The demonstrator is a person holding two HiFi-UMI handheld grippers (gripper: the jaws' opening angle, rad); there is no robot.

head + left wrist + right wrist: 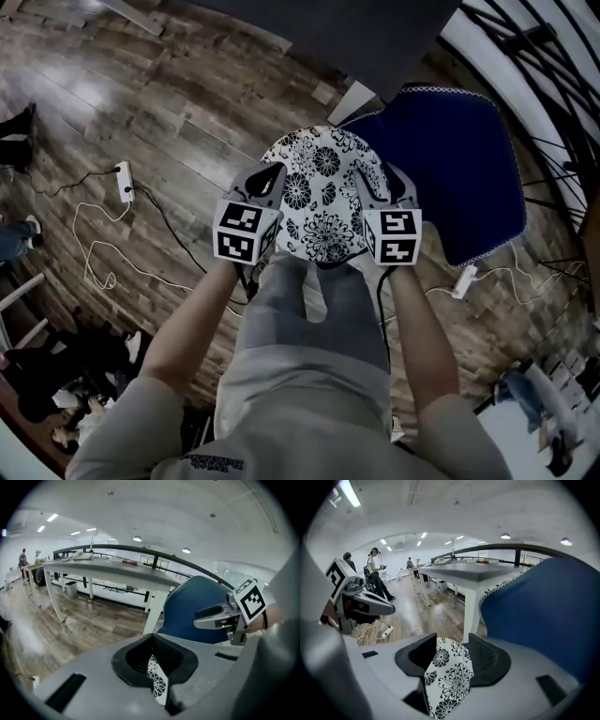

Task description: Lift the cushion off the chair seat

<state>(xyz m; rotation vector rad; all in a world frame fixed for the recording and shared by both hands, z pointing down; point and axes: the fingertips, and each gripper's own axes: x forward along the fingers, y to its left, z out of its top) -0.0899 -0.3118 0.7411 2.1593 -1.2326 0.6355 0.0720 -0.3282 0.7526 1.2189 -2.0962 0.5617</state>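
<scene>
Left gripper: jaws pressed nearly together, pinching a thin fold at the near edge of the cushion.

Right gripper: jaws spread. A broad flap of the same edge lies loose between them and is not gripped, as far as its own view shows.

Cushion: round, white with black flowers. It sits between the two grippers, in front of the person's legs. Its far right rim overlaps the near corner of the blue chair.

Handling, as judged:
- The hold is one-sided only.
- The right jaws should close on the hem before any upward pull, deep enough to catch padding and not just cover cloth.
- Both grippers should then rise together and level, or the soft disc is likely to fold and swing from the left pinch.
- The rim should be kept clear of the white table leg behind.

Not legible:
- Whether the cushion rests on the seat, rests on something else, or hangs free, since it hides whatever lies beneath it.
- The chair's legs, which do not show.
- How deep the left jaws bite, since the left gripper view shows only a sliver of print.
</scene>
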